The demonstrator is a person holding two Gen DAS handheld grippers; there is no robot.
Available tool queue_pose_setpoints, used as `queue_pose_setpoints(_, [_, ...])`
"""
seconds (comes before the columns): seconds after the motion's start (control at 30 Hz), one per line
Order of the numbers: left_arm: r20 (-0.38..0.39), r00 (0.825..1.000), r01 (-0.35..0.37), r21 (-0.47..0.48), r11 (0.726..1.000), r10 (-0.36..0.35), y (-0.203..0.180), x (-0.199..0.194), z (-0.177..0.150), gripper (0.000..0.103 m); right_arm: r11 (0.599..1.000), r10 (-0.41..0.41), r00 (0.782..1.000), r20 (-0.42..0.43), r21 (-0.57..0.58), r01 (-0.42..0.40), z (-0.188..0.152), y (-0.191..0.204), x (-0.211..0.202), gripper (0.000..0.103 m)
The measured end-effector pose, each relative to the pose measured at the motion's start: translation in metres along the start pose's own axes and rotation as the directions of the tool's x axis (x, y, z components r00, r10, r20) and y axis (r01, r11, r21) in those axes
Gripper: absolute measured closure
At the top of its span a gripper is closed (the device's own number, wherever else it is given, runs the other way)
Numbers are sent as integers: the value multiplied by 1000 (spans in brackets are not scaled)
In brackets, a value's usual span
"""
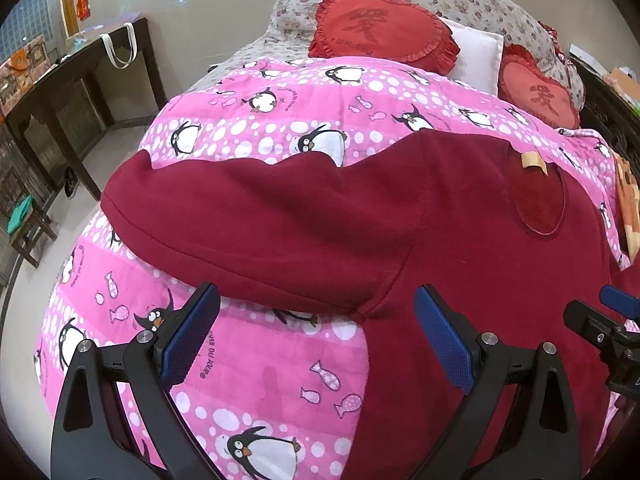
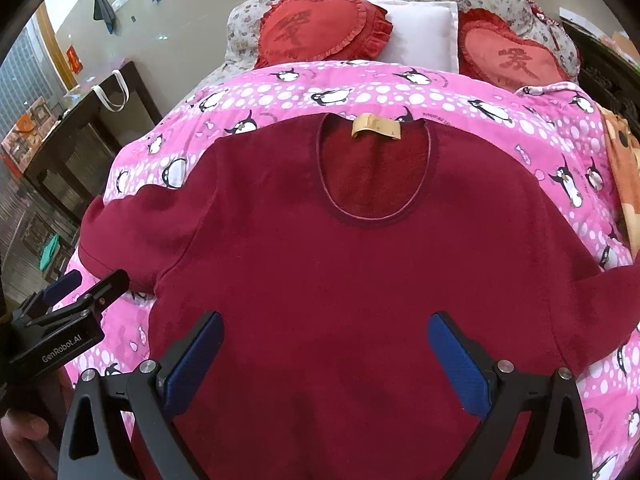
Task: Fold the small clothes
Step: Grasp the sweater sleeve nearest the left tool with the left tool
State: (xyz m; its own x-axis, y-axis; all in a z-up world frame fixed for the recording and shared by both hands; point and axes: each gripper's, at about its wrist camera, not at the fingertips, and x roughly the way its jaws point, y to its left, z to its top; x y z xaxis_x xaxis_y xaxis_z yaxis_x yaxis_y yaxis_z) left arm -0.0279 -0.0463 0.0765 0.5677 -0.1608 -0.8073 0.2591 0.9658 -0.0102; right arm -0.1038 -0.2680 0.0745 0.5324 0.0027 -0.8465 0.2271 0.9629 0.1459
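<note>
A dark red long-sleeved top (image 2: 340,280) lies flat on the pink penguin quilt (image 2: 360,92), neck hole and tan label (image 2: 376,126) facing the pillows. Its left sleeve (image 1: 248,220) stretches out to the left. My left gripper (image 1: 316,340) is open and empty, hovering just below that sleeve near the armpit; it also shows at the left edge of the right wrist view (image 2: 80,288). My right gripper (image 2: 326,360) is open and empty above the lower middle of the top; it shows at the right edge of the left wrist view (image 1: 600,312).
Two red heart cushions (image 2: 320,28) (image 2: 512,56) and a white pillow (image 2: 424,32) lie at the bed head. A dark wooden side table (image 1: 60,92) with a white bag stands left of the bed. An orange cloth (image 2: 624,168) lies at the right edge.
</note>
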Motion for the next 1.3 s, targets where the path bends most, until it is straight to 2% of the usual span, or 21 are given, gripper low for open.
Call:
queue_pose_setpoints(0.1, [3,1000,1,-19,1000,-1,13,1,3,5,1000,6,1000,-11,-7,-6,1,4,4,2])
queue_pose_setpoints(0.23, [-1,1000,2,-98,995,-2,48,5,12,5,1000,14,1000,-25,-17,-15,2,10,10,2])
queue_pose_setpoints(0.43, [-38,997,-79,-234,969,72,121,23,22,5,999,39,998,-50,-21,-40,3,17,19,2])
queue_pose_setpoints(0.57, [-66,996,-86,-375,923,66,171,37,22,5,998,57,997,-54,-37,-59,6,21,25,2])
queue_pose_setpoints(0.7, [-60,997,-72,-488,870,49,208,52,23,5,996,45,992,-116,-69,-53,10,25,43,2])
queue_pose_setpoints(0.83, [-97,995,-71,-555,829,20,232,78,25,5,998,34,990,-139,-55,-42,15,25,52,2])
queue_pose_setpoints(0.9, [-86,996,-61,-580,813,13,241,85,27,5,998,43,989,-145,-34,-48,19,24,56,2])
queue_pose_setpoints(1.03, [-54,998,-46,-574,818,18,242,86,34,5,998,53,984,-171,-18,-57,30,26,68,2])
queue_pose_setpoints(1.2, [-27,999,-38,-567,823,28,243,91,32,5,997,9,986,-164,-75,-22,43,39,74,2])
queue_pose_setpoints(1.3, [-28,999,-39,-572,819,28,243,94,34,5,997,29,987,-157,-62,-40,47,46,77,2])
